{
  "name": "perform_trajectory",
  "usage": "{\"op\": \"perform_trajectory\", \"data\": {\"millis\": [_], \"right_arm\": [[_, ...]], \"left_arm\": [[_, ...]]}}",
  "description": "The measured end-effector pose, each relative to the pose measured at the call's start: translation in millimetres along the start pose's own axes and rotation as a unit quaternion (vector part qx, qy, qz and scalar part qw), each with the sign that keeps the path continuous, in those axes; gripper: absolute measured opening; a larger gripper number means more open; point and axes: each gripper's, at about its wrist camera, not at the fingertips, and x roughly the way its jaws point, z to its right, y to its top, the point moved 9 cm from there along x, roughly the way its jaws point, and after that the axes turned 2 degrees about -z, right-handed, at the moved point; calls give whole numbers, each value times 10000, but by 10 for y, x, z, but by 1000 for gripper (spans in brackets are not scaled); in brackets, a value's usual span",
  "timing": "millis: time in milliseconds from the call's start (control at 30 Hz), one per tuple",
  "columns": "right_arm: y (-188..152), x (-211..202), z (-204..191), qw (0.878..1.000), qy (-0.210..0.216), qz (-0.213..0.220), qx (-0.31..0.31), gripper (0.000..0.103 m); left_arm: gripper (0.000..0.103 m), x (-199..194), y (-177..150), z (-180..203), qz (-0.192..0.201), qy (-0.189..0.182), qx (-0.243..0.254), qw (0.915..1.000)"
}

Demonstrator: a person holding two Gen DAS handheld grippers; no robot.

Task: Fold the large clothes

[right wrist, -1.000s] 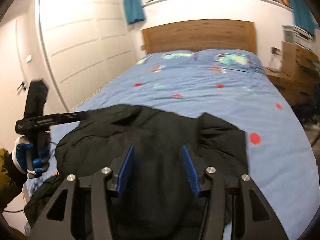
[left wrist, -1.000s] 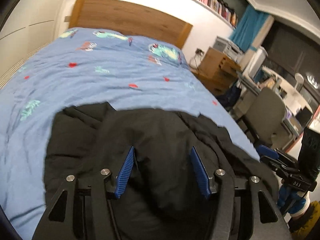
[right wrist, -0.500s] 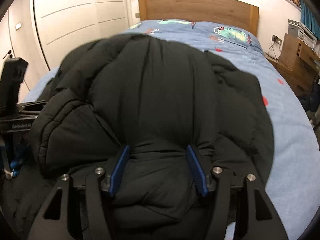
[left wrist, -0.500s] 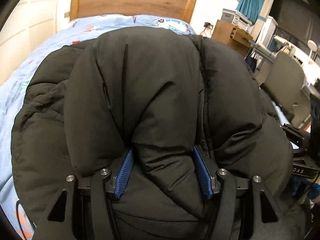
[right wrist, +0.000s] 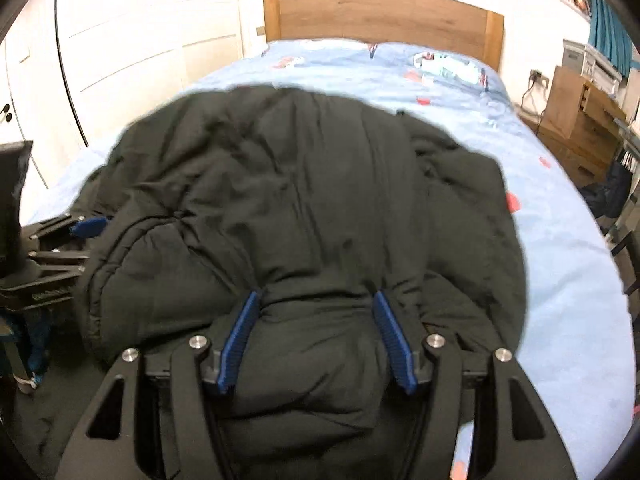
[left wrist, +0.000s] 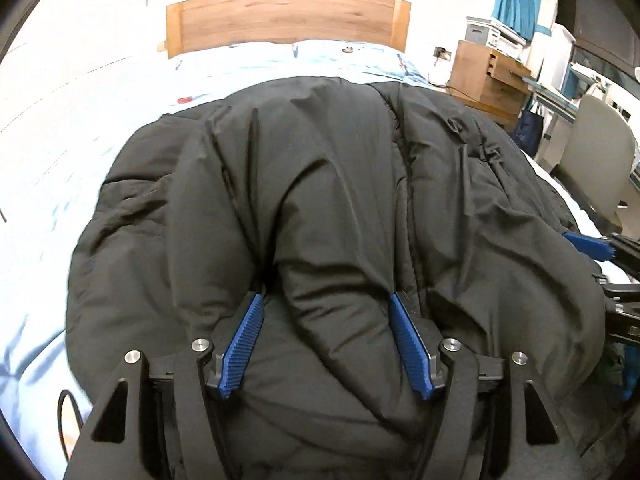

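A big black puffer jacket [left wrist: 320,184] lies bunched on the near end of the blue bed [right wrist: 440,92]; it also fills the right wrist view [right wrist: 304,200]. My left gripper [left wrist: 326,312] is shut on a thick fold of the jacket, blue pads pressed into the fabric on both sides. My right gripper [right wrist: 316,312] is likewise shut on a thick fold at the jacket's near edge. Each gripper shows at the edge of the other's view: the right one in the left wrist view [left wrist: 600,248], the left one in the right wrist view [right wrist: 80,228].
A wooden headboard [right wrist: 380,16] stands at the far end of the bed. White wardrobe doors [right wrist: 140,40] line the left side. A wooden bedside cabinet [left wrist: 488,76] and a chair [left wrist: 596,160] stand to the right.
Both grippers went from resting over the flat jacket to clamping thick folds and lifting it. Since half a second ago the jacket has sunk lower, showing more of the bed and headboard.
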Motion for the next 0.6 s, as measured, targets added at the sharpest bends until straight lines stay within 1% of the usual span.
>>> {"op": "perform_trajectory", "data": {"millis": [100, 167, 233, 300, 433, 500, 600], "right_arm": [[-69, -170, -89, 9999, 107, 107, 10, 59], [-161, -95, -58, 9999, 108, -9, 73, 59], [-268, 16, 20, 9991, 188, -115, 358, 59], [-306, 50, 58, 9980, 246, -146, 558, 59], [-245, -21, 33, 9987, 34, -204, 461, 59], [-235, -122, 23, 9987, -40, -214, 458, 59], [-293, -350, -17, 9983, -77, -194, 543, 59]], "left_arm": [[67, -47, -52, -10, 49, 129, 54, 9999], [68, -18, -88, -11, 45, 167, 88, 9998], [68, -3, -103, -19, 9, 177, 103, 9998], [68, -28, -81, -2, -36, 185, 96, 9998], [71, -187, -91, -22, -88, 285, 69, 9995], [74, -322, -101, -22, -73, 402, 68, 9991], [77, -559, -138, -32, -22, 439, 74, 9990]]}}
